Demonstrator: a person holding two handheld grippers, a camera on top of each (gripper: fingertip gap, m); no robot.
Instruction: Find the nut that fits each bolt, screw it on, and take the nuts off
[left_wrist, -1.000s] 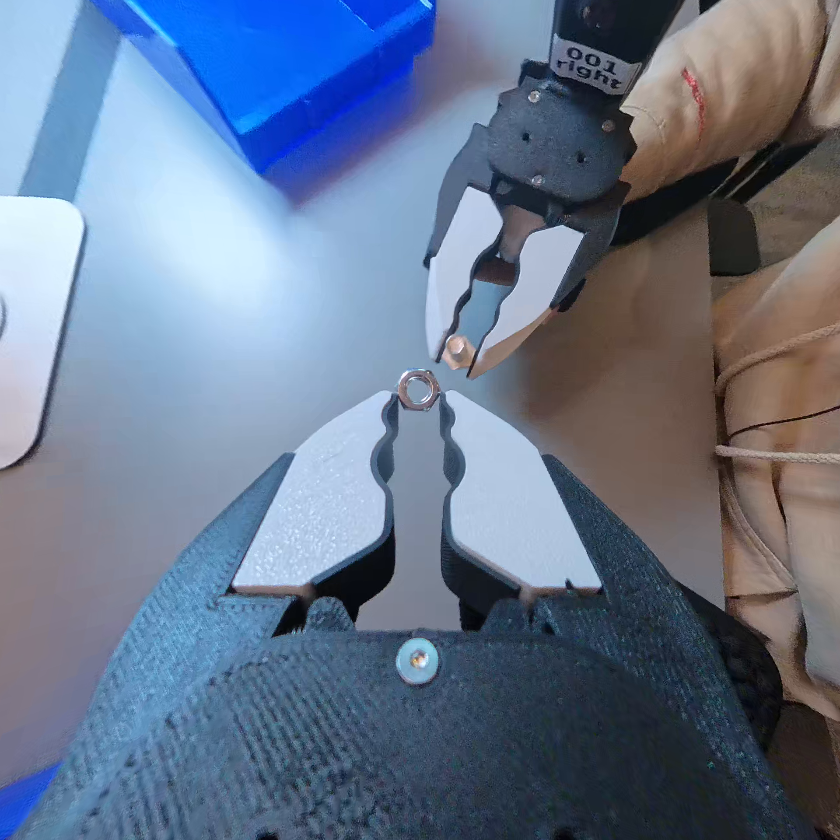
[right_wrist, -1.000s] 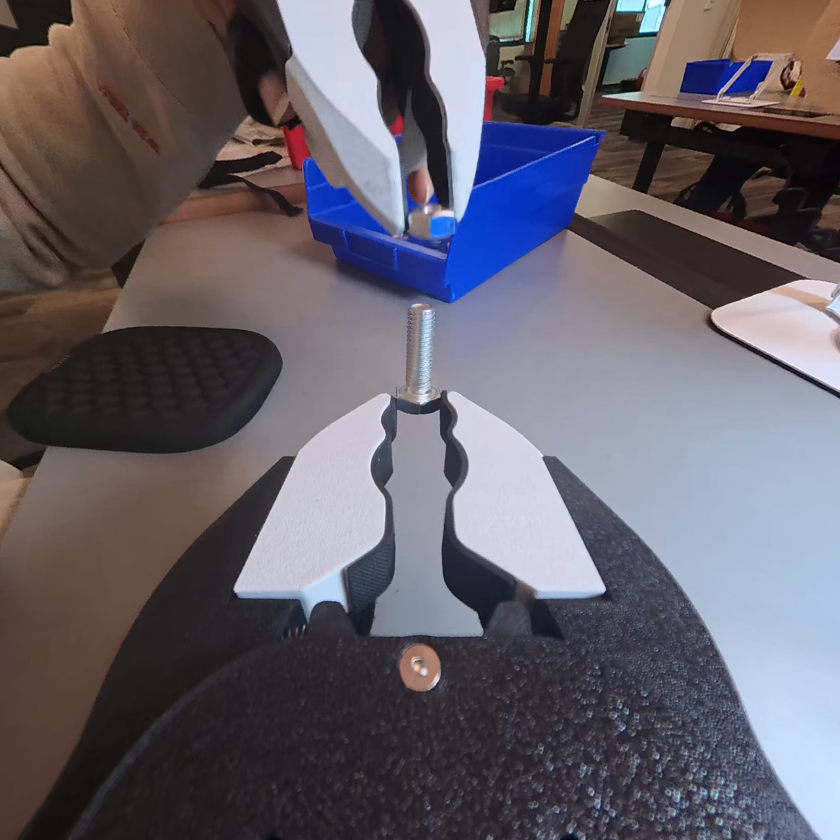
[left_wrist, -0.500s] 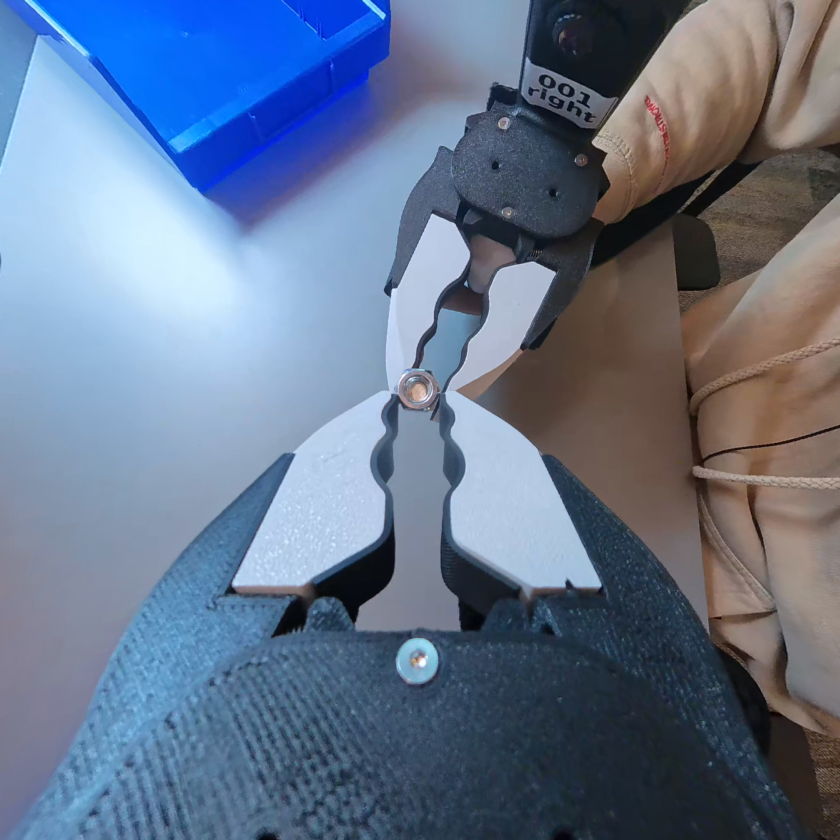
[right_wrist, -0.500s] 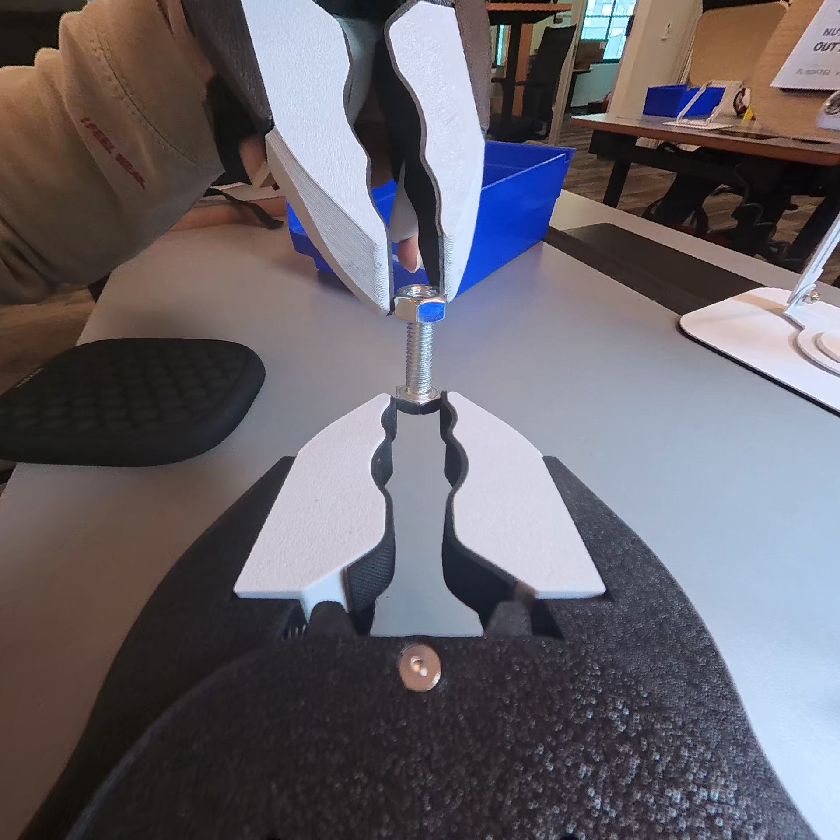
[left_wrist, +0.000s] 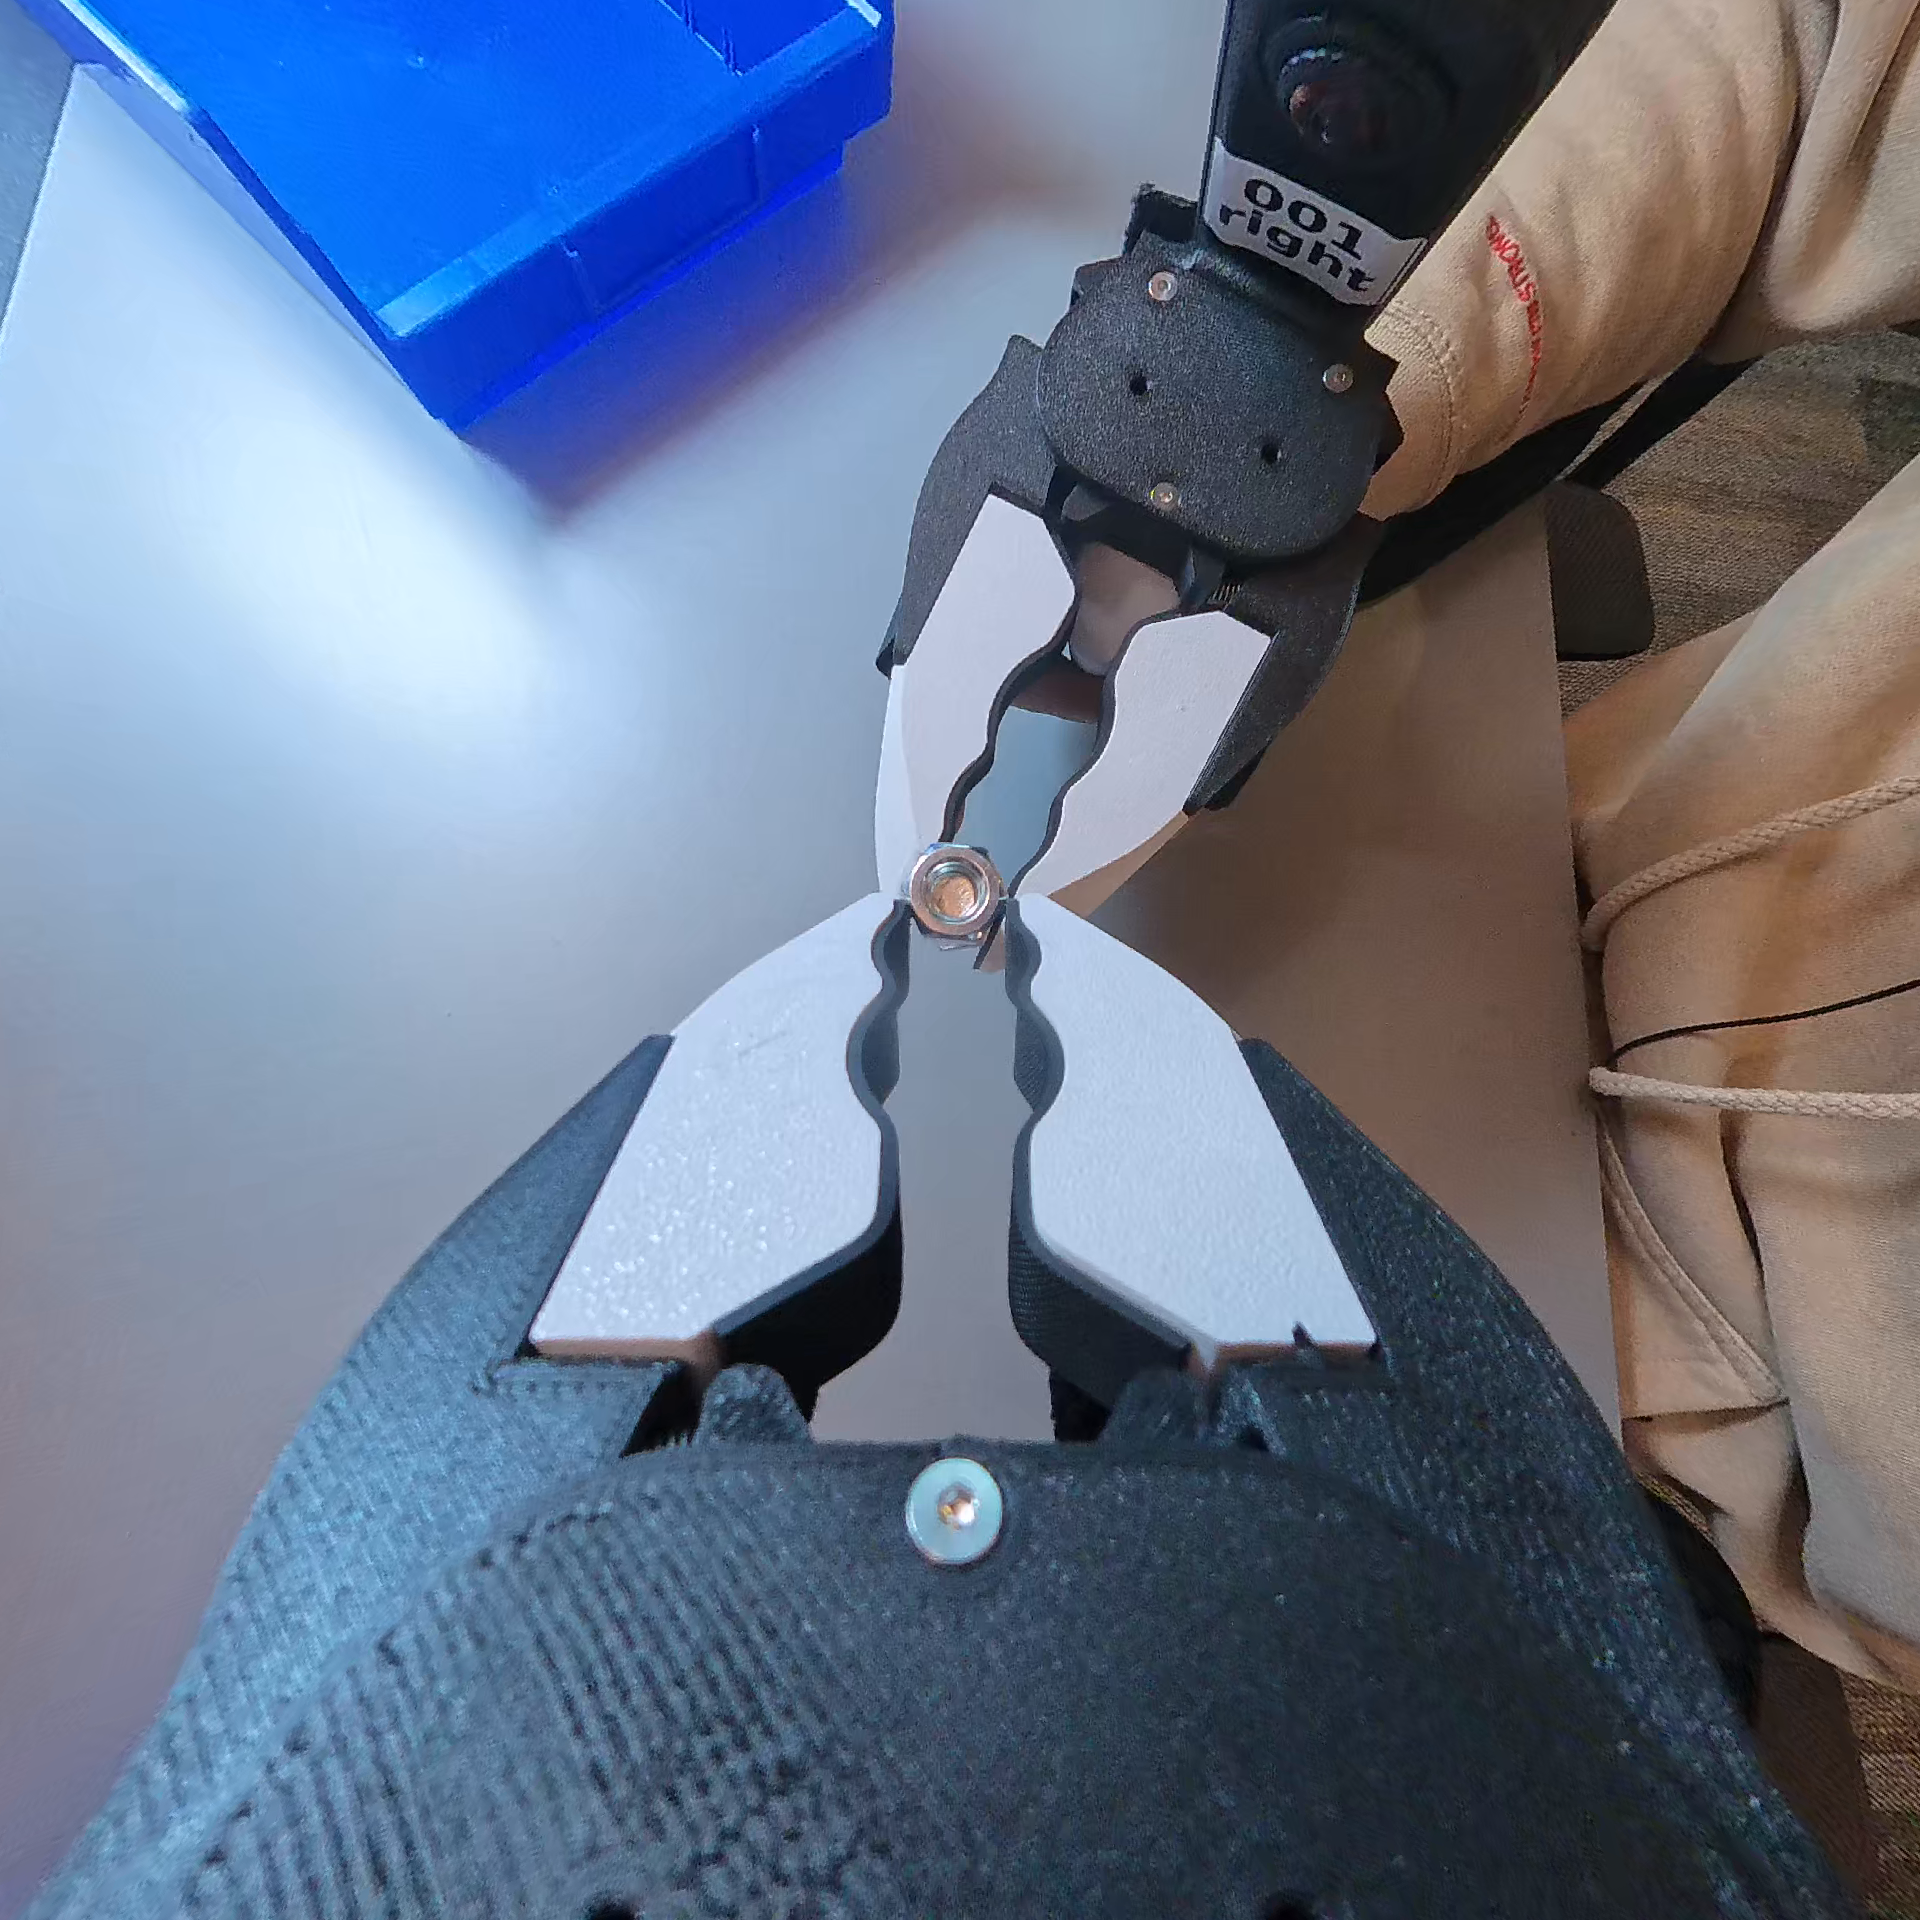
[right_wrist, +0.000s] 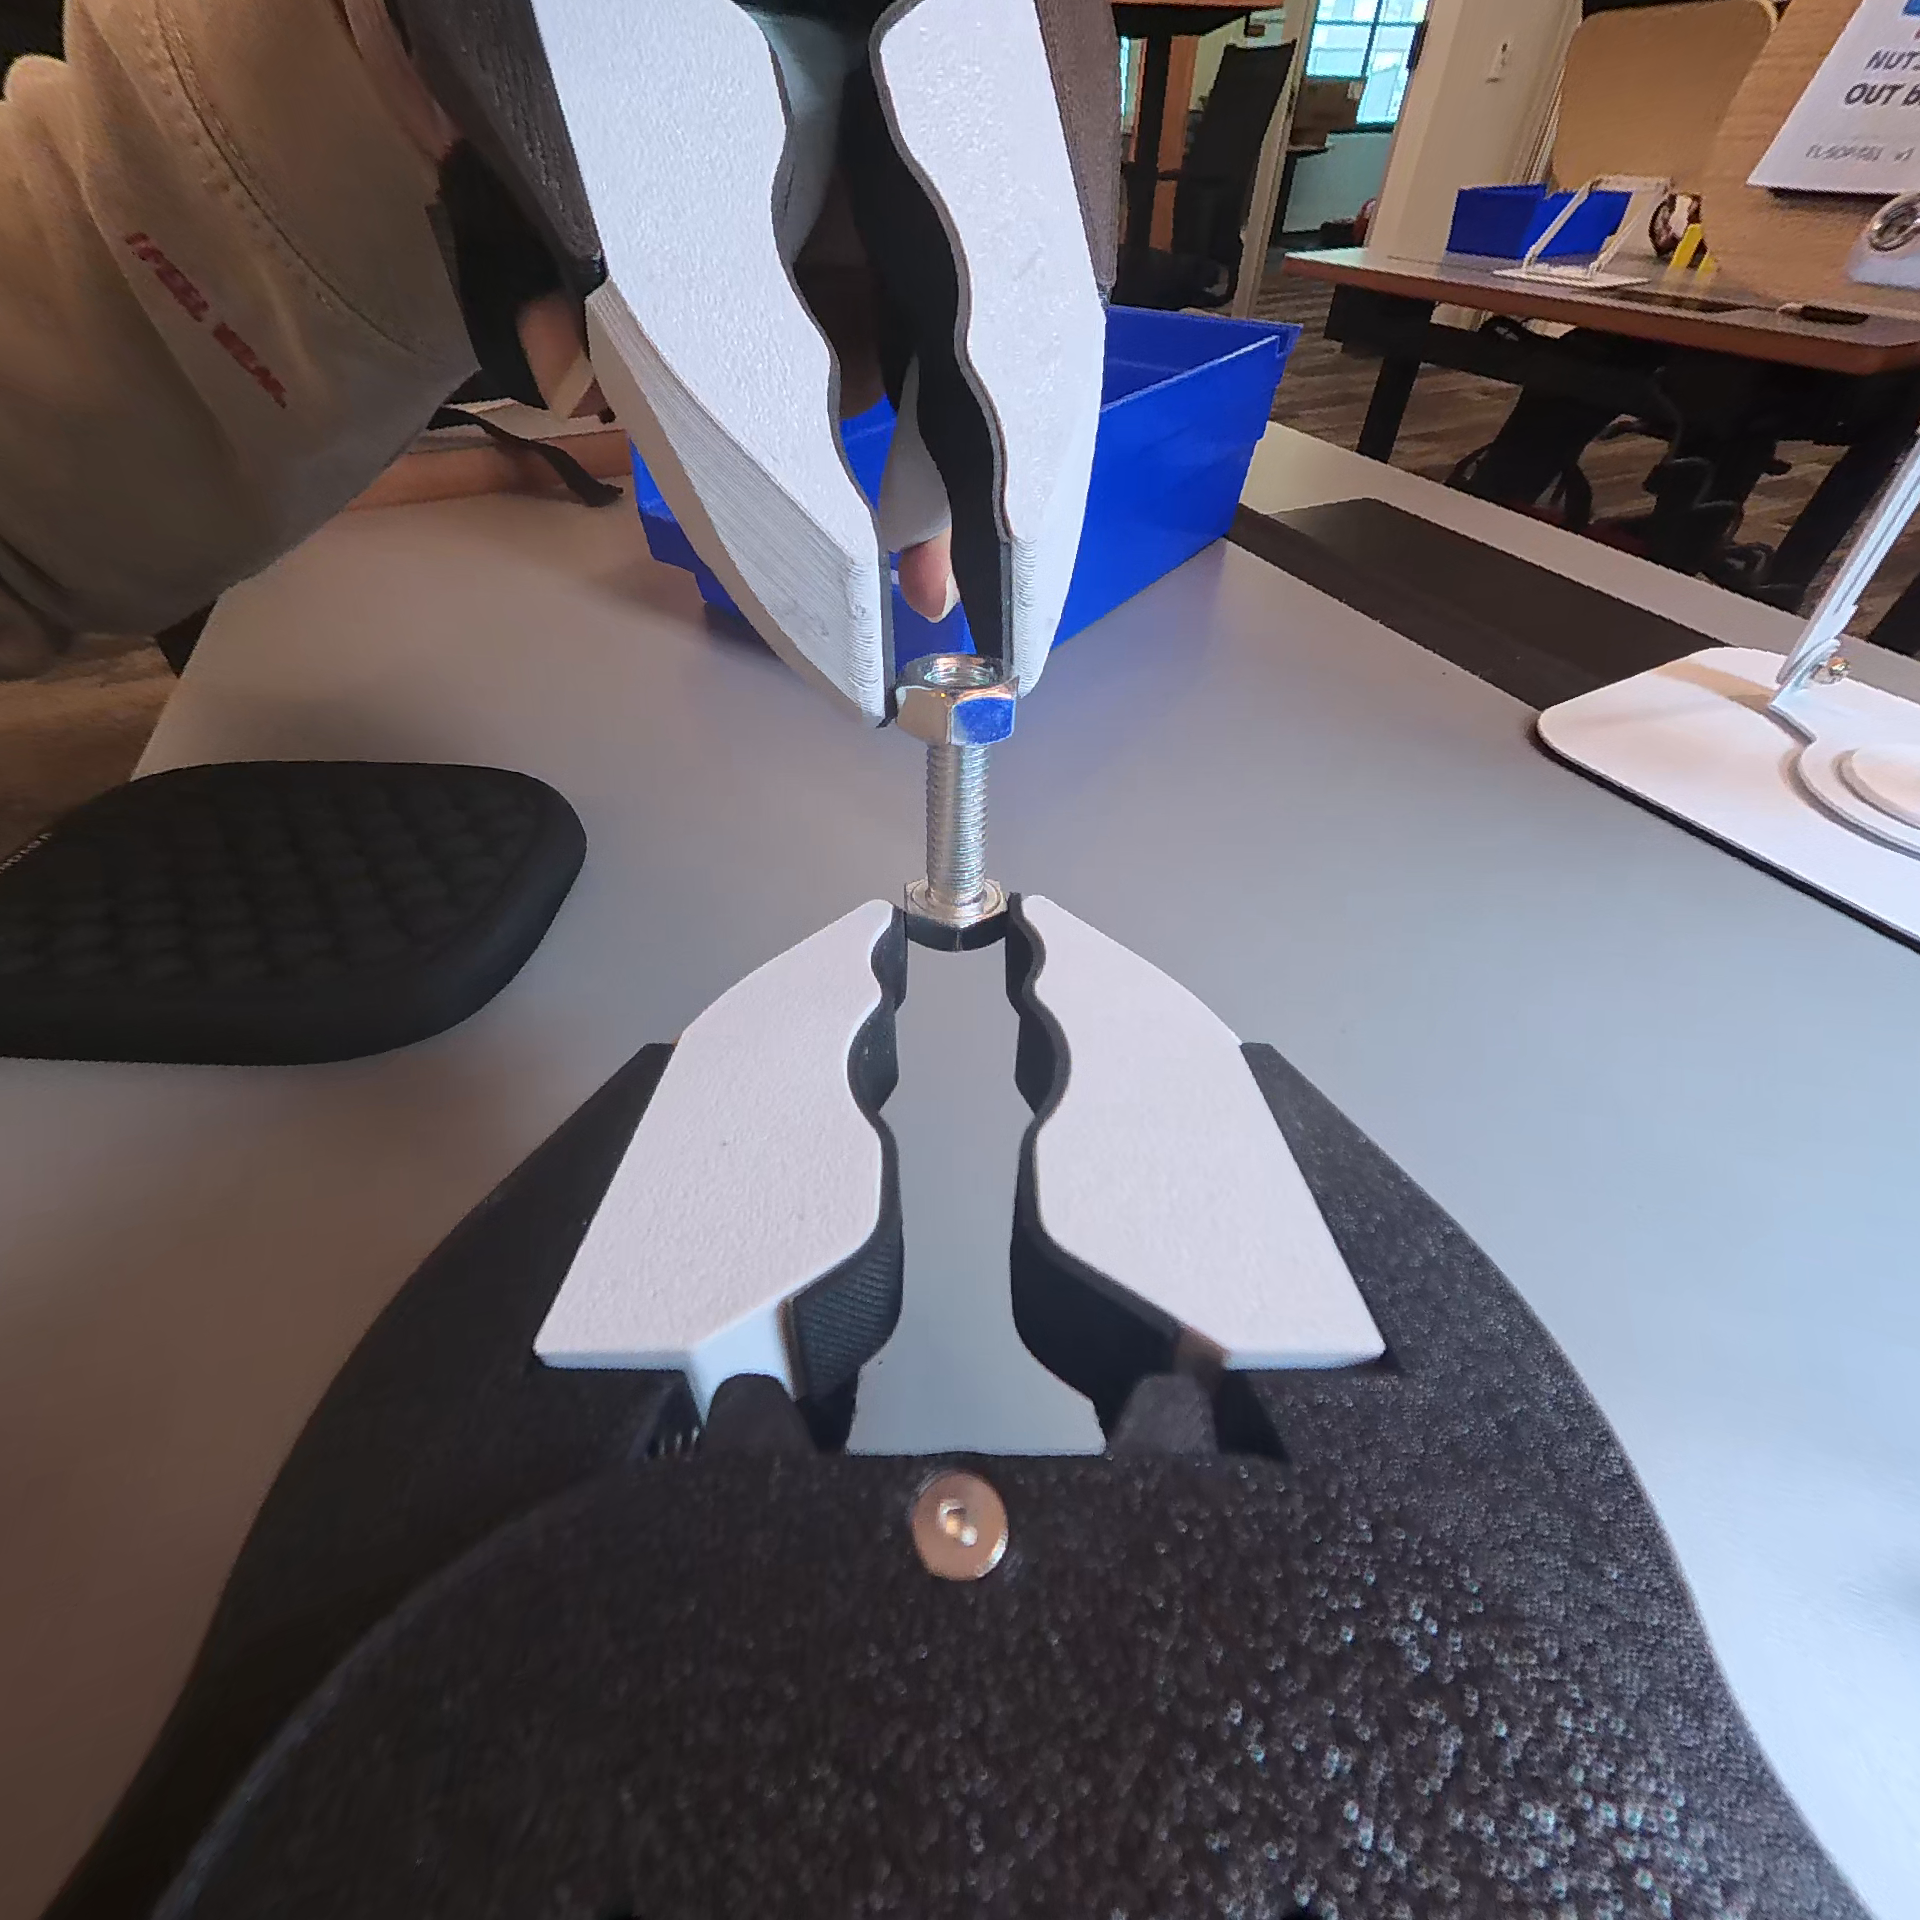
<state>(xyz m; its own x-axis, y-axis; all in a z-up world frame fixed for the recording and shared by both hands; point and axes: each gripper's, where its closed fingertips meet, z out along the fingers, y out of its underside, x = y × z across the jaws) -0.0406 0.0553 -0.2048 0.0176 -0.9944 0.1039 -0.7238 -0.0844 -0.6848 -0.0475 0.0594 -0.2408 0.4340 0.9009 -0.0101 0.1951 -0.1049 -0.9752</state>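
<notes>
My right gripper (right_wrist: 956, 920) is shut on the head of a silver bolt (right_wrist: 958, 821) and holds it upright above the grey table (right_wrist: 1351, 935). My left gripper (right_wrist: 951, 675) comes down from above, shut on a silver hex nut (right_wrist: 956, 707) that sits on the top end of the bolt. In the left wrist view the left gripper (left_wrist: 951, 925) holds the nut (left_wrist: 951, 896) tip to tip with the right gripper (left_wrist: 971, 868). The bolt's end shows inside the nut's hole.
A blue bin (right_wrist: 1164, 436) stands behind the grippers and also shows in the left wrist view (left_wrist: 468, 156). A black textured pad (right_wrist: 239, 904) lies at the left. A white stand base (right_wrist: 1714, 748) is at the right. A person's beige sleeve (left_wrist: 1662, 312) is close by. Only a small space, under 4 cm, lies between the two pairs of fingers.
One second ago the nut was apart from the bolt. The left gripper has brought it down onto the bolt's top end, where it has stayed for the last half second.
</notes>
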